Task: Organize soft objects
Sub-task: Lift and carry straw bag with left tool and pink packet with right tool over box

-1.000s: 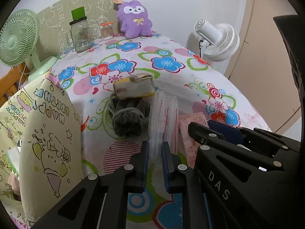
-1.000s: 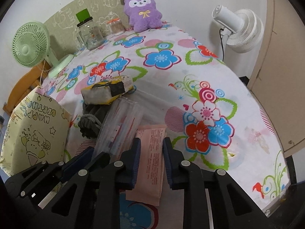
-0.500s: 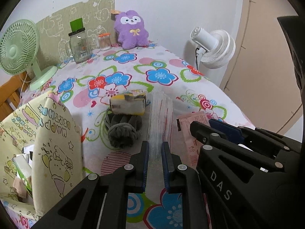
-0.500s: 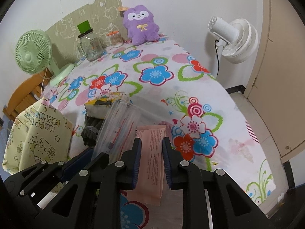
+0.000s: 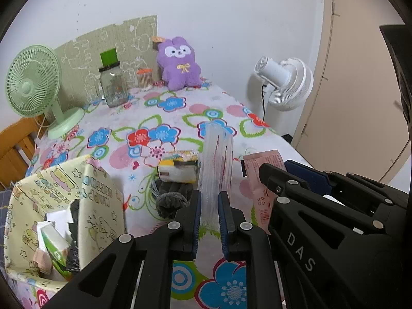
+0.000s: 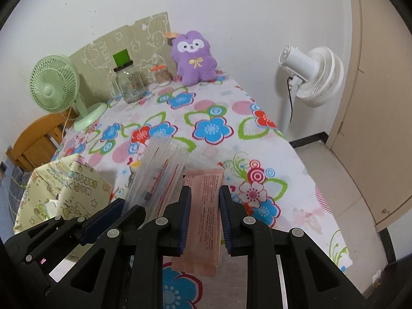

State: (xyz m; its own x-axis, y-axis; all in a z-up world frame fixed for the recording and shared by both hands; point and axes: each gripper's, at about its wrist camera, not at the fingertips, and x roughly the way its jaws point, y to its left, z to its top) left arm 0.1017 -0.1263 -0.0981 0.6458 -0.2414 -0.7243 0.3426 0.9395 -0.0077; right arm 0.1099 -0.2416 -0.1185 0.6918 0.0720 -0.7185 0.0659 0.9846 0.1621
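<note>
Risk: clear pack [image 5: 215, 164] slipping from left gripper [image 5: 208, 221], clamped on thin end only; right gripper [image 6: 204, 219] clamps pink pack [image 6: 204, 206]; both limp, may sag.

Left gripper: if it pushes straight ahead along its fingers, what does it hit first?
Left gripper is shut on the clear plastic pack, which leads. Beyond it, probably bare floral tablecloth, with the yellow sponge just left of that line; depth is unclear.

White wall [image 5: 231, 13], beige door [image 6: 381, 103], wooden chair [image 6: 36, 139], floral-clothed table [image 6: 231, 118].
</note>
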